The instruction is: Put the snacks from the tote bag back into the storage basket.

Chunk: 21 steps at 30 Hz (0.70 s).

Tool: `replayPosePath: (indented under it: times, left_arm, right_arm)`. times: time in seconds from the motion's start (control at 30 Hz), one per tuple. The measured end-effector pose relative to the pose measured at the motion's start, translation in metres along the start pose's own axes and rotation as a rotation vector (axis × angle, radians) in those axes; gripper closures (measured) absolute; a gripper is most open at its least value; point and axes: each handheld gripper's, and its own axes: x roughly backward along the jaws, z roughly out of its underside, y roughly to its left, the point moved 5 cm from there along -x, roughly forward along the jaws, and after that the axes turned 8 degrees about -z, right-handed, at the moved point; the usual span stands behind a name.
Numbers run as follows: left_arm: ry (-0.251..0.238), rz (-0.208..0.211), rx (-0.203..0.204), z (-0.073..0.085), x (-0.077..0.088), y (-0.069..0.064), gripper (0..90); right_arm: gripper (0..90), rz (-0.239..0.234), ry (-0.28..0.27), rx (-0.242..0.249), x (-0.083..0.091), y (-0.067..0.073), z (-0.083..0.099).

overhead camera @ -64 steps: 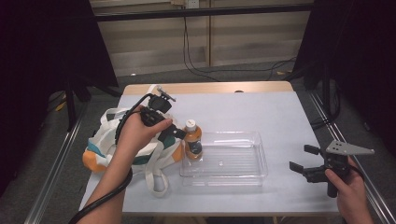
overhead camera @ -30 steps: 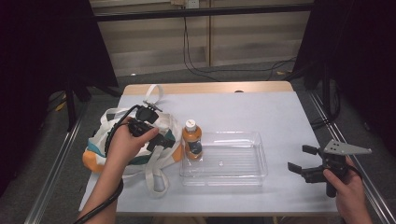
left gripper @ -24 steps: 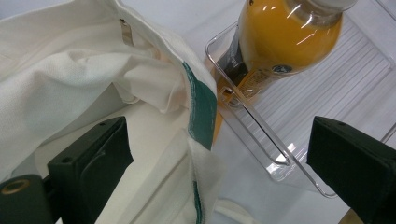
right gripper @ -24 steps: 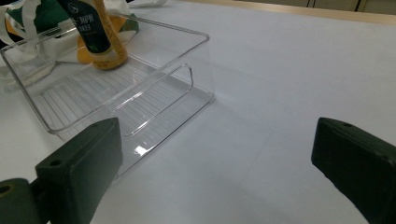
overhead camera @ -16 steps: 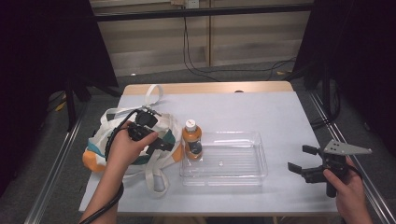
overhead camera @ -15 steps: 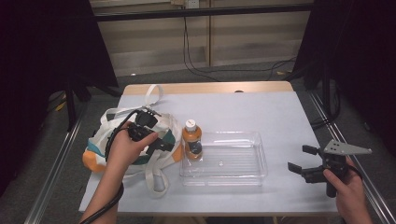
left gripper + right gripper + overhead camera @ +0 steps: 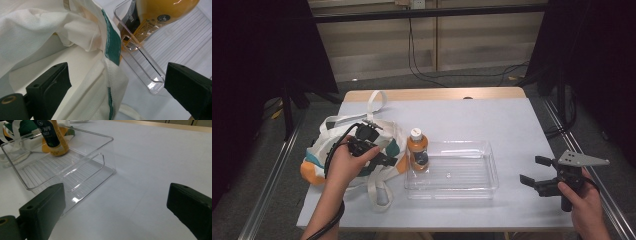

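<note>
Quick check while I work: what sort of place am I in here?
Probably a lab or recording bay, not a home: a bare work table ringed by black curtains, cables on the floor behind, and metal rails alongside.

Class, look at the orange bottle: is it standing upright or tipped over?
Upright: the bottle stands in the clear tray, white cap on top.

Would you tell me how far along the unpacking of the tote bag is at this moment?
One orange bottle already stands upright in the clear tray. The left gripper, jaws open, is at the tote bag. The right gripper waits open beside the tray. The bag's contents are hidden.
</note>
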Motion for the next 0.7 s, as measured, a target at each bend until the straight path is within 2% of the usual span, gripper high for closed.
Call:
replayPosePath:
  times: [0.07, 0.13, 0.17, 0.3, 0.37, 0.47, 0.5, 0.63, 0.7]
  left_arm:
    - [-0.004, 0.002, 0.011, 0.001, -0.001, 0.000, 6.1]
    - [0.001, 0.001, -0.005, 0.003, -0.001, 0.002, 6.2]
    - [-0.003, 0.000, 0.010, 0.003, -0.001, 0.001, 6.2]
    - [-0.003, -0.001, -0.001, 0.006, -0.002, 0.003, 6.2]
    - [-0.017, 0.007, 0.013, 0.007, -0.002, 0.003, 6.1]
    - [-0.016, 0.007, 0.009, 0.009, -0.003, 0.004, 6.1]
    - [-0.024, 0.008, 0.025, 0.009, -0.004, 0.003, 6.1]
    - [-0.019, 0.007, 0.005, 0.011, -0.006, 0.003, 6.2]
    - [-0.021, 0.014, 0.015, 0.012, -0.007, 0.003, 6.1]
  right_arm:
    - [1.8, -0.001, -0.001, 0.005, 0.000, 0.000, 0.000]
    - [1.8, -0.003, -0.001, 0.004, 0.000, 0.000, 0.000]
    - [1.8, -0.002, 0.000, 0.005, -0.001, 0.001, 0.000]
    - [1.8, -0.001, 0.001, 0.005, -0.001, 0.001, 0.000]
    - [1.8, -0.002, 0.003, 0.008, -0.001, 0.001, 0.000]
    - [1.8, -0.002, 0.003, 0.006, -0.001, 0.002, 0.000]
    - [1.8, -0.002, 0.002, 0.006, -0.001, 0.002, 0.000]
    - [1.8, -0.002, 0.006, 0.009, -0.001, 0.002, 0.001]
    - [1.8, 0.000, 0.007, 0.011, -0.001, 0.002, 0.001]
